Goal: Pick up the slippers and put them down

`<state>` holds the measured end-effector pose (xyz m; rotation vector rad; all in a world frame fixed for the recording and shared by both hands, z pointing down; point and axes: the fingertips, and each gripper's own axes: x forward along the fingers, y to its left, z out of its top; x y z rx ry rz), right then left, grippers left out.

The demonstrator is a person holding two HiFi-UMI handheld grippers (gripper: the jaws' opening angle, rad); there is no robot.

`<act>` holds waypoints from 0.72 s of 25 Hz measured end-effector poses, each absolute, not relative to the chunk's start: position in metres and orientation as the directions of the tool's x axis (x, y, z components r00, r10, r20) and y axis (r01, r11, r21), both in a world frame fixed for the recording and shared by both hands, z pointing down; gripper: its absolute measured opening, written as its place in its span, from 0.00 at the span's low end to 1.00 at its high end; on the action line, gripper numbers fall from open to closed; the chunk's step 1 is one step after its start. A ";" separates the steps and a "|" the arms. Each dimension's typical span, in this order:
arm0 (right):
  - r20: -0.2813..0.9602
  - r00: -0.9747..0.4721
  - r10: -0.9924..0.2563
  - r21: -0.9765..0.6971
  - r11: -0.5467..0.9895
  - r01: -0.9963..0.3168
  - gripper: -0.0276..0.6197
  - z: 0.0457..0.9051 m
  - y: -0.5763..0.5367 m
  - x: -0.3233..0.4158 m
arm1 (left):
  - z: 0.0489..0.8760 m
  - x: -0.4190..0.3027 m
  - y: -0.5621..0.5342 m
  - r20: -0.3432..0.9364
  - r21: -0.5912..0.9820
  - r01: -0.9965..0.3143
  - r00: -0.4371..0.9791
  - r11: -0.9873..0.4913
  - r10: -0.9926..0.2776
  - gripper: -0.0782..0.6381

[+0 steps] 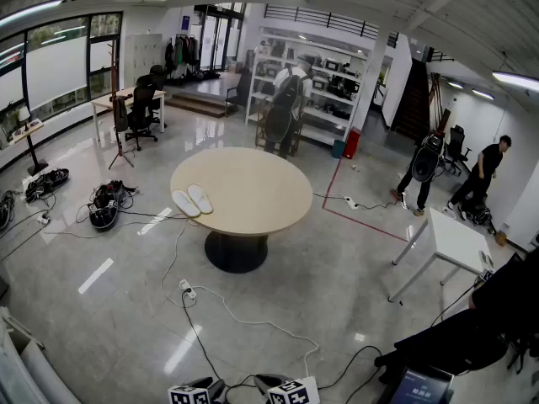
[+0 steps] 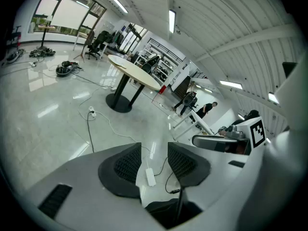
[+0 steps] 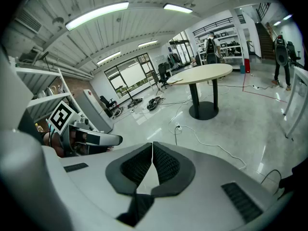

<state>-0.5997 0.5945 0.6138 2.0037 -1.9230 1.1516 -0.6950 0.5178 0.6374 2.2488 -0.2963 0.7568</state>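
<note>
A pair of white slippers (image 1: 192,201) lies side by side near the left edge of the round beige table (image 1: 253,188), far ahead of me in the head view. Both grippers are held low and close together, well short of the table; only their marker cubes (image 1: 189,393) (image 1: 295,390) show at the bottom edge there. In the left gripper view, the left gripper (image 2: 154,149) stands open with only floor between its pads. In the right gripper view, the right gripper (image 3: 152,148) is shut with its pads together and nothing held. The table (image 3: 202,72) stands several steps away.
Cables and a power strip (image 1: 187,290) trail across the glossy floor in front of the table's dark base (image 1: 236,251). Bags (image 1: 105,204) lie to the left, and a small white table (image 1: 450,241) stands at right. People (image 1: 484,171) stand at the far right.
</note>
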 end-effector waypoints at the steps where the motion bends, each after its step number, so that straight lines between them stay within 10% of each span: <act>1: 0.589 -0.100 -0.802 -0.402 -0.183 -0.897 0.07 0.614 0.610 -0.593 | 0.639 -0.691 0.532 0.602 0.571 -0.419 0.799 -0.706 0.013 0.37; 18: 0.534 -0.041 -0.844 -0.523 -0.292 -0.800 0.07 0.631 0.814 -0.534 | 0.627 -0.642 0.749 0.671 0.501 -0.364 0.736 -0.785 0.087 0.37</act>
